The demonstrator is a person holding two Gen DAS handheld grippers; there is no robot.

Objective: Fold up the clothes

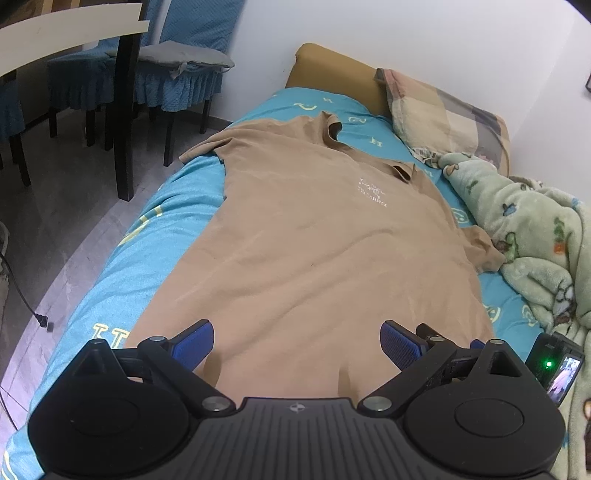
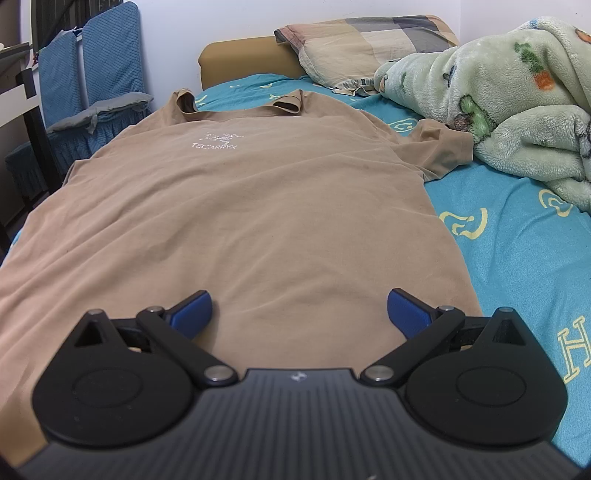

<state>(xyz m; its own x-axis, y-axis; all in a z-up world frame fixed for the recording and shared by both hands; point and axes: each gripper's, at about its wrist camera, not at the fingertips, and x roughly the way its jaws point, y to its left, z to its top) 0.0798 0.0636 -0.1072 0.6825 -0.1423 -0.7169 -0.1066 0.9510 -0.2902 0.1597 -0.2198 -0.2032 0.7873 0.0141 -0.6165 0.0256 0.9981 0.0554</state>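
Observation:
A tan T-shirt [image 1: 314, 240] lies spread flat, front up, on a bed with a turquoise sheet [image 1: 166, 206]. Its white chest logo [image 1: 372, 192] and collar [image 1: 332, 127] point away from me. It also shows in the right wrist view [image 2: 258, 206], with one sleeve [image 2: 439, 147] out to the right. My left gripper [image 1: 297, 343] is open and empty, just above the shirt's near hem. My right gripper [image 2: 299, 314] is open and empty too, low over the hem near its right side. The hem itself is hidden behind both gripper bodies.
A green fleece blanket [image 2: 509, 103] is bunched along the bed's right side. A checked pillow [image 2: 365, 44] leans on the tan headboard [image 2: 243, 55]. Blue-covered chairs [image 1: 177, 66] and a table [image 1: 70, 33] stand left of the bed. The right gripper's camera [image 1: 554, 369] shows at the left view's right edge.

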